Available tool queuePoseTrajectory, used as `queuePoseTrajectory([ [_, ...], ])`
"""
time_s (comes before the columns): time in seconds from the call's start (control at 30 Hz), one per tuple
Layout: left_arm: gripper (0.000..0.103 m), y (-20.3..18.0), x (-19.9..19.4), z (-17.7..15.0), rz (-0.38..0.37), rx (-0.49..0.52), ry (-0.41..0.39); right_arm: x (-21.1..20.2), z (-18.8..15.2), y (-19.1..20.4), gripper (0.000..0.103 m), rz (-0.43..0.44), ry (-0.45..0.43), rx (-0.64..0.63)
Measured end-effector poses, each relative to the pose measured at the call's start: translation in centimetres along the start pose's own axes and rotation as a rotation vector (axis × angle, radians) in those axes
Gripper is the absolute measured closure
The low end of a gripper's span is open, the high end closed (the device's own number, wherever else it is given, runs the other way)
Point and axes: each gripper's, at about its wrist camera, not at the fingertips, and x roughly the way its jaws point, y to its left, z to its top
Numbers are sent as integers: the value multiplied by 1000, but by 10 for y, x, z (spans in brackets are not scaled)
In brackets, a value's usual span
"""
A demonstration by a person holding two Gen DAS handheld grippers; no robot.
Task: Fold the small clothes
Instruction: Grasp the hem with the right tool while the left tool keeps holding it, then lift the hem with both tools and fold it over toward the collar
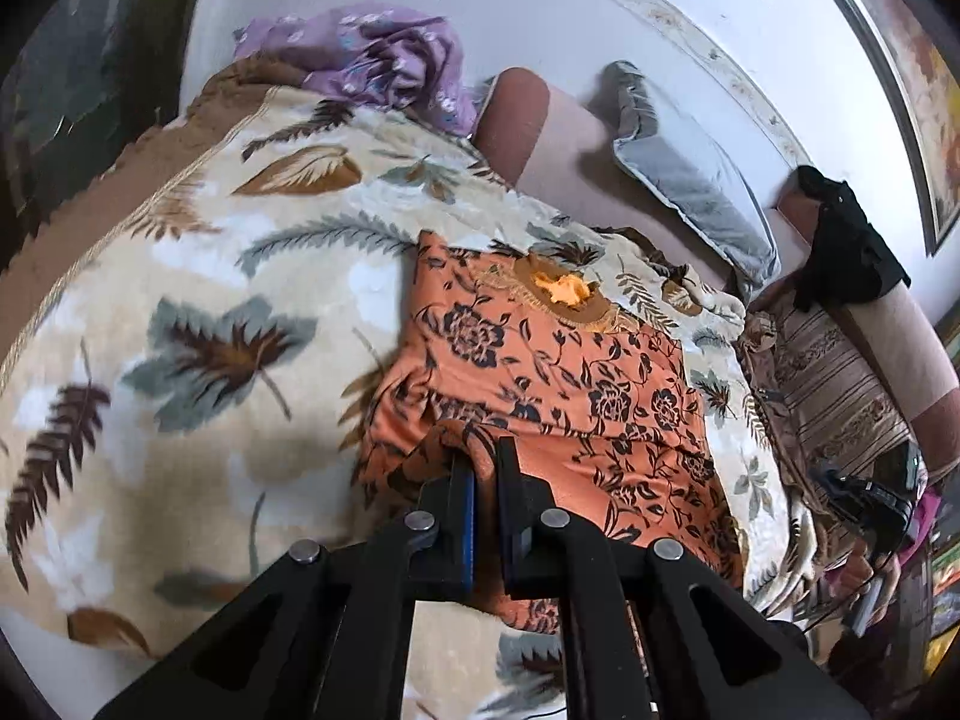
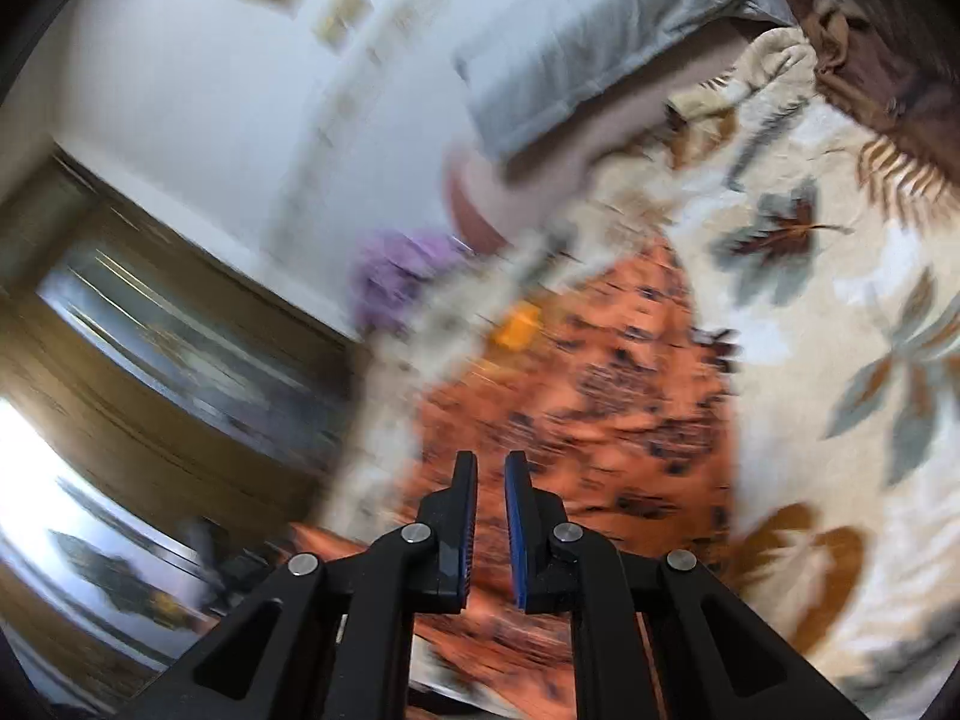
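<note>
Left gripper [image 1: 485, 468] fingers pinch orange garment [image 1: 558, 372]; right gripper [image 2: 491, 480] nearly closed (blurred); leaf-print blanket [image 1: 198, 312] beneath.

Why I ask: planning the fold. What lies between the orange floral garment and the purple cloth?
Only the leaf-print blanket lies between the orange floral garment and the purple cloth; the left wrist view shows it clearly.
</note>
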Motion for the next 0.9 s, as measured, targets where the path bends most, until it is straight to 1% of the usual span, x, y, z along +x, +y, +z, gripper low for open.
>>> queuePoseTrajectory([
  [0.03,97,-2,1,-2,1,12,-1,9,-2,-1,89,-32,50,0],
  [0.1,97,-4,4,-10,1,28,-4,18,-11,-7,89,-78,110,27],
  [0.13,97,-2,5,-15,4,29,-2,20,-20,-15,89,-104,122,48],
  [0.17,97,1,6,-18,8,25,4,20,-28,-23,84,-124,120,63],
  [0.2,97,5,7,-21,9,17,11,20,-42,-33,74,-158,115,89],
  [0.23,97,10,7,-23,10,1,18,19,-51,-41,66,-172,117,107],
  [0.27,97,15,7,-25,7,-18,25,18,-62,-51,38,-181,121,134],
  [0.3,97,19,6,-26,3,-32,29,17,-76,-61,22,-177,114,173],
  [0.33,97,22,4,-27,-1,-43,31,16,-90,-68,22,-168,109,210],
  [0.37,97,24,3,-28,-3,-47,30,17,-97,-71,22,-159,121,223],
  [0.47,97,22,0,-31,3,-44,24,26,-123,-74,22,-120,173,261],
  [0.5,97,23,0,-30,1,-44,25,30,-127,-74,22,-124,186,269],
  [0.53,97,21,0,-31,4,-39,23,37,-132,-72,22,-151,204,267],
  [0.57,97,19,-1,-31,11,-32,18,44,-137,-69,24,-179,221,249],
  [0.6,97,18,-1,-31,16,-28,14,52,-140,-64,39,-199,249,218],
  [0.63,97,17,-2,-31,17,-28,12,62,-143,-58,61,-225,297,175],
  [0.67,97,17,-2,-31,14,-29,14,67,-146,-52,90,-243,324,148],
  [0.7,97,17,-2,-29,13,-29,16,69,-144,-44,91,-246,334,106],
  [0.73,97,17,-2,-28,15,-26,17,66,-140,-38,94,-229,332,83],
  [0.77,97,18,-1,-24,18,-22,17,59,-130,-29,96,-180,316,66],
  [0.87,97,19,4,-12,9,-30,23,34,-93,-11,96,-78,199,26],
  [0.9,97,19,8,-4,12,-28,22,25,-72,-4,96,-51,137,10],
])
